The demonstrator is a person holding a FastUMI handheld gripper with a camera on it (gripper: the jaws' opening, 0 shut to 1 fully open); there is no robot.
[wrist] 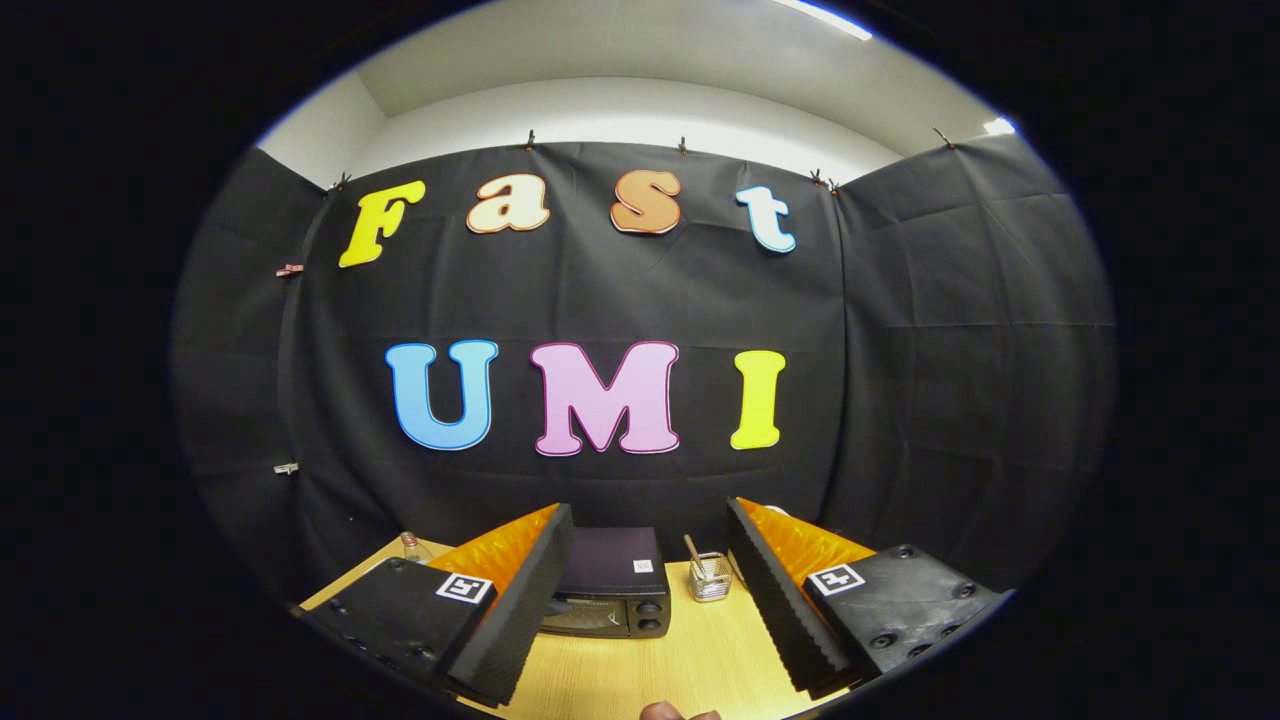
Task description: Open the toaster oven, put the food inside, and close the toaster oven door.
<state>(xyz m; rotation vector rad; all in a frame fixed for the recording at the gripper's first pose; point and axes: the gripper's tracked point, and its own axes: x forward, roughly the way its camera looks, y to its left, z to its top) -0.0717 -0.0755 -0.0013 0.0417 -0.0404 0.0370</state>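
Hovering tongs (650, 570) spread wide, empty; toaster oven (610, 595) ahead, door prob. closed.

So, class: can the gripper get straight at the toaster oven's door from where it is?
Probably yes: the gripper is open, the toaster oven sits ahead between its fingers, and bare table lies between.

Staged recording booth: black cloth wall (900, 350) clipped up at 12 o'clock, wooden table (700, 660) at 6 o'clock, white ceiling (620, 60) above.
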